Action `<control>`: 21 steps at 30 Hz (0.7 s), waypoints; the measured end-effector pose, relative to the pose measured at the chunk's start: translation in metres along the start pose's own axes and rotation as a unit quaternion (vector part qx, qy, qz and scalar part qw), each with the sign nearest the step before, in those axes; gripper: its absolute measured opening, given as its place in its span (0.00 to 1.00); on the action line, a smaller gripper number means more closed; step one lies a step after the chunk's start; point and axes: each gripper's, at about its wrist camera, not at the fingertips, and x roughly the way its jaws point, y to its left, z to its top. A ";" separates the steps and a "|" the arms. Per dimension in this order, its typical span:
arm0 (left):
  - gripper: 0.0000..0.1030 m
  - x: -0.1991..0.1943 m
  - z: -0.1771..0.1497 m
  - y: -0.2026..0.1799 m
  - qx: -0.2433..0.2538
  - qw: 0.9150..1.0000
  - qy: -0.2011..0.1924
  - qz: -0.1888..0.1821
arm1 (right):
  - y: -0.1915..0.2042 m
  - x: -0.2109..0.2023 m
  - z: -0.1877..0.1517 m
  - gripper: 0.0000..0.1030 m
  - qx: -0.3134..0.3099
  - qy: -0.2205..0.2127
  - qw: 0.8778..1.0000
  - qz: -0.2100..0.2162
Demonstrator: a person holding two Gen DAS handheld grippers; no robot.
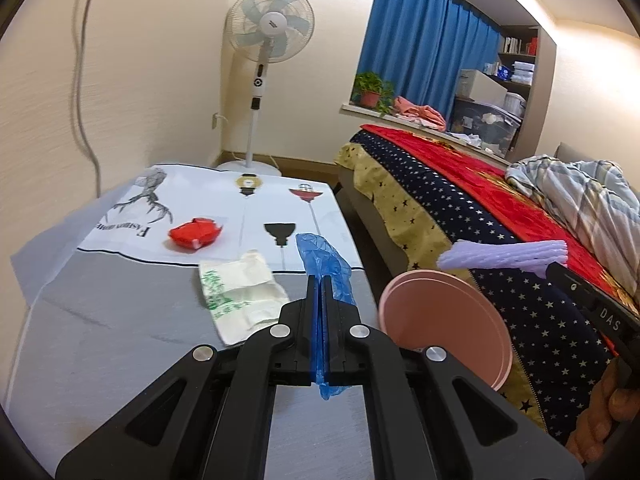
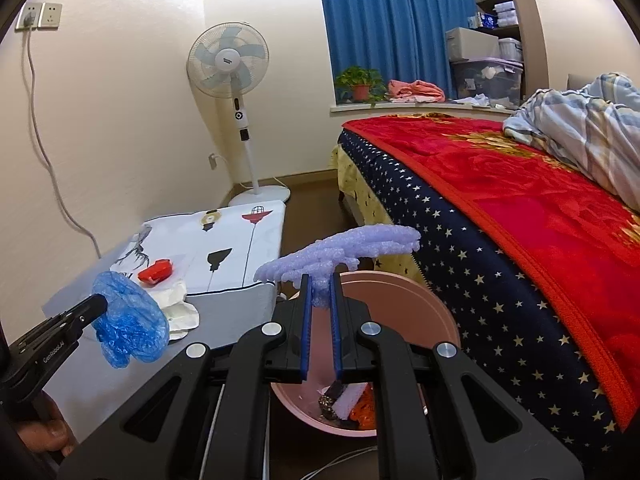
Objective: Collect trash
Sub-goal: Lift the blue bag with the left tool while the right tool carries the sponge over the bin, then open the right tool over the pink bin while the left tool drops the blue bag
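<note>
My left gripper (image 1: 319, 280) is shut on a crumpled blue plastic bag (image 1: 326, 264), held above the table near its right edge; from the right wrist the bag (image 2: 130, 326) bulges from those fingers. My right gripper (image 2: 321, 280) is shut on a purple foam fruit net (image 2: 340, 254) and holds it over the pink trash bin (image 2: 436, 312), which has several scraps inside. In the left wrist view the foam net (image 1: 506, 260) hangs past the bin (image 1: 444, 320). A red crumpled wrapper (image 1: 195, 233) and a white bag with green print (image 1: 240, 294) lie on the table.
The table (image 1: 100, 320) wears a grey and white printed cloth and stands against the left wall. A bed (image 2: 520, 208) with a red blanket and starred spread lies close on the right. A standing fan (image 1: 268, 36) is behind the table. The bin sits in the narrow gap between table and bed.
</note>
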 end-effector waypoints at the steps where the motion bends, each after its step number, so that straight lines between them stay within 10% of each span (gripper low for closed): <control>1: 0.01 0.001 0.000 -0.002 0.002 1.000 0.000 -0.002 | -0.001 0.001 0.000 0.08 0.000 0.000 1.000 -0.002; 21: 0.01 0.036 0.002 -0.055 0.015 0.998 0.011 -0.056 | -0.028 0.012 0.000 0.08 0.013 0.016 0.998 -0.051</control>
